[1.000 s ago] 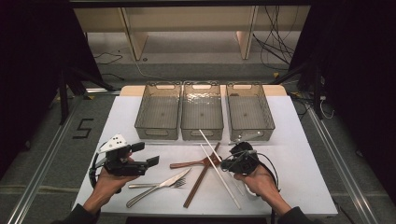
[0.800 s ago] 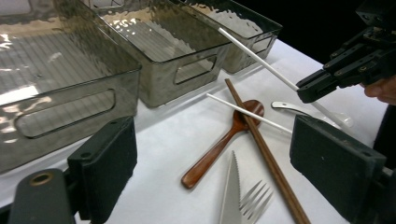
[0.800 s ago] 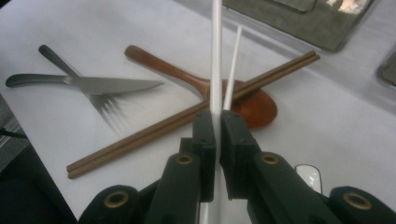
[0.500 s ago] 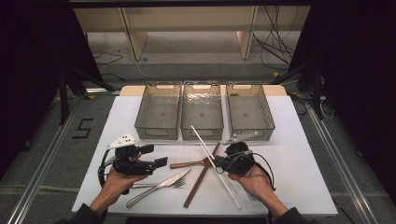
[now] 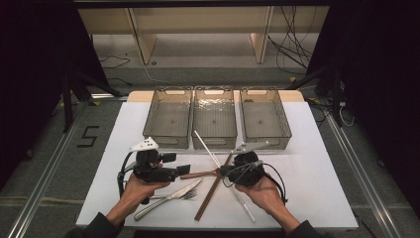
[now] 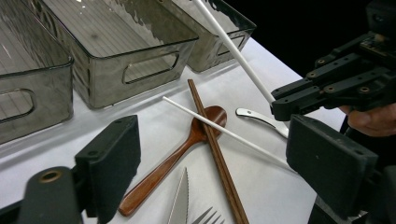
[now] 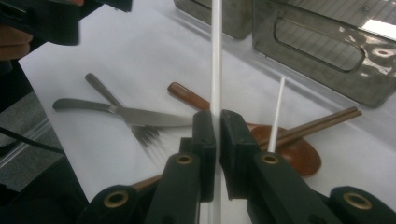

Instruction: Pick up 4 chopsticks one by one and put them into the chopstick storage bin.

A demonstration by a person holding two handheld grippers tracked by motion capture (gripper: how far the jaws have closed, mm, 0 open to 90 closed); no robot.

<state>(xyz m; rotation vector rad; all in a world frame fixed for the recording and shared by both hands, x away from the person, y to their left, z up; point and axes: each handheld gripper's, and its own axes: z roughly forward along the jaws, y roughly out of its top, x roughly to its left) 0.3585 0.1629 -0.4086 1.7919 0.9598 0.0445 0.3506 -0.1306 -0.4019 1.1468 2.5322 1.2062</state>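
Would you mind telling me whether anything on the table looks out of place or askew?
Yes: the cutlery lies in a crossed heap in front of three bins. A white chopstick rests across the wooden spoon and brown chopsticks. Its twin is pinched in the right gripper.

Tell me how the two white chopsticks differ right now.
The white chopstick in the right gripper is clamped between its jaws and lifted at a slant; the other white chopstick lies loose across the wooden spoon and brown chopstick. Both are thin, white and straight.
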